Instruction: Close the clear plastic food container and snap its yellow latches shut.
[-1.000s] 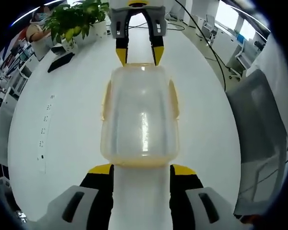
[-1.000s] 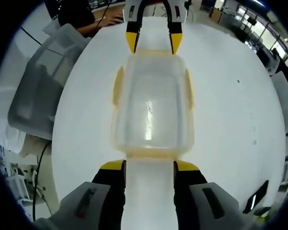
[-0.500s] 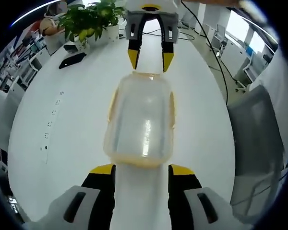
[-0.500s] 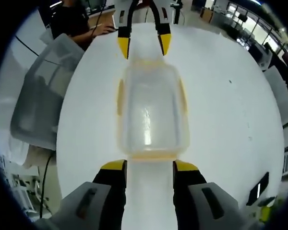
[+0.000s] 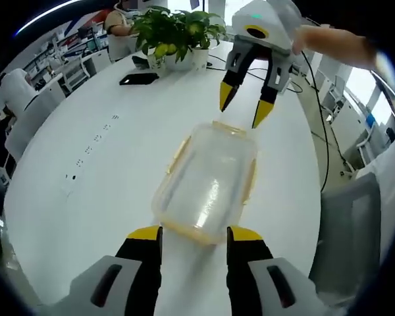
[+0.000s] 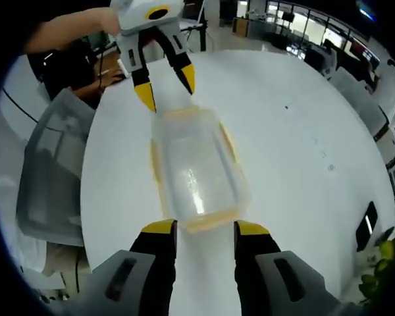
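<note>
Clear plastic food container (image 5: 207, 187) sits mid-frame on the white surface (image 5: 99, 158), lid on. My left gripper (image 5: 192, 232) and right gripper (image 6: 204, 225) hold off its short ends, jaws apart, empty. Latching appears pending; next, press a yellow latch (image 6: 212, 220) down.

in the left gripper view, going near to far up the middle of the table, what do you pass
left gripper's own yellow-tipped jaws → clear plastic food container with yellow latches → the right gripper, jaws apart, above the container's far end → black phone-like slab → leafy green potted plant
</note>
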